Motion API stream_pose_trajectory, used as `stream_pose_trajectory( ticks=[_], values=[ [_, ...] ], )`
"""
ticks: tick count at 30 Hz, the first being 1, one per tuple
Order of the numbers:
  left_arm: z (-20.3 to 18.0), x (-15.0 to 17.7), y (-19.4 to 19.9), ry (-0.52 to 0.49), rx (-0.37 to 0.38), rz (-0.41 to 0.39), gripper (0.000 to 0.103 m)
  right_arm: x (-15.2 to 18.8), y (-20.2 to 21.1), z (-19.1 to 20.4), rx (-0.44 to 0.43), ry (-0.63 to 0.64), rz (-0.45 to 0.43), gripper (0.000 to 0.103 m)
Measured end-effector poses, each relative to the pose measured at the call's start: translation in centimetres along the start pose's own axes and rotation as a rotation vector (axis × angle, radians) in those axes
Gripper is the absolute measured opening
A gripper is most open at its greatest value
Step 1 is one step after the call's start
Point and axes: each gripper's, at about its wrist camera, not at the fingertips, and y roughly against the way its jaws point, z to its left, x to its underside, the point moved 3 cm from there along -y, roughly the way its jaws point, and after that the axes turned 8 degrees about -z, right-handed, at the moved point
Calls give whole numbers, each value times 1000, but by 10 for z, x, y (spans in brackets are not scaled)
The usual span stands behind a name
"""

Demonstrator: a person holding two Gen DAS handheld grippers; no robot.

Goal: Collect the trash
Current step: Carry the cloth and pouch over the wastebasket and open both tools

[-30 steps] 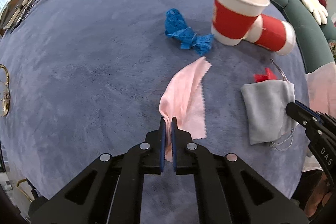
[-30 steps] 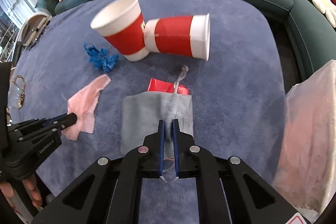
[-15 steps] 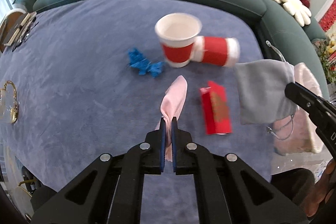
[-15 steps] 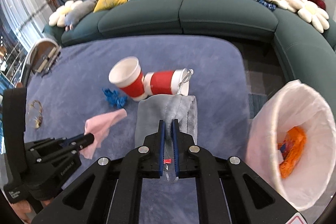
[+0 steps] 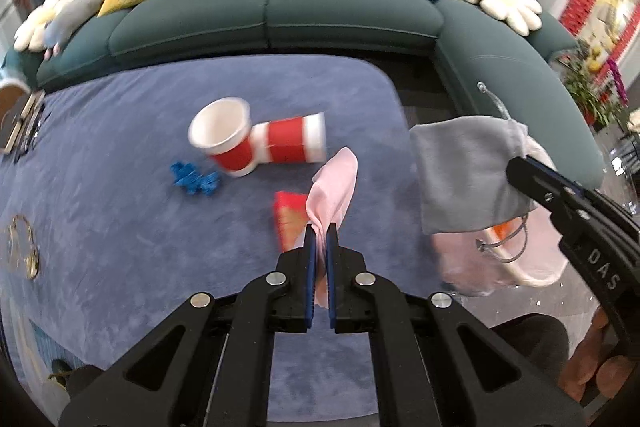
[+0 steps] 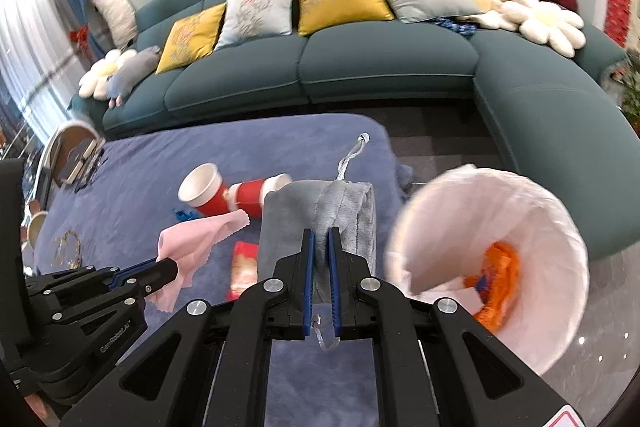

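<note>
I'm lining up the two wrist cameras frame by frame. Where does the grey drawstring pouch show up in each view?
Left wrist view: the grey drawstring pouch hangs at the right, pinched by the right gripper that enters from the right edge.
Right wrist view: the pouch is at centre, clamped just ahead of the camera.
Shared landmark: the upright red paper cup on the blue rug, left of the pouch in both views.
</note>
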Motion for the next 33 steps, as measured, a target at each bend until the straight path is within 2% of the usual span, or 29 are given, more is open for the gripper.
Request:
stream_pose_trajectory(
  ticks=[12,20,28,32,33],
  values=[
    [-103,-12,5,-132,82,-29,4,6,41,-90,90,-107,-65,7],
    [-169,-6,-11,-203,146,4,4,18,60,-154,158,-195,-84,7],
    [-209,2,-33,-242,172,47,5,31,66,-195,197,-255,-83,7],
    [-216,2,-38,-249,162,50,9,34,63,-202,202,-270,-79,7],
    [-216,1,-39,-247,150,49,18,34,62,-202,201,-271,-79,7]
  ],
)
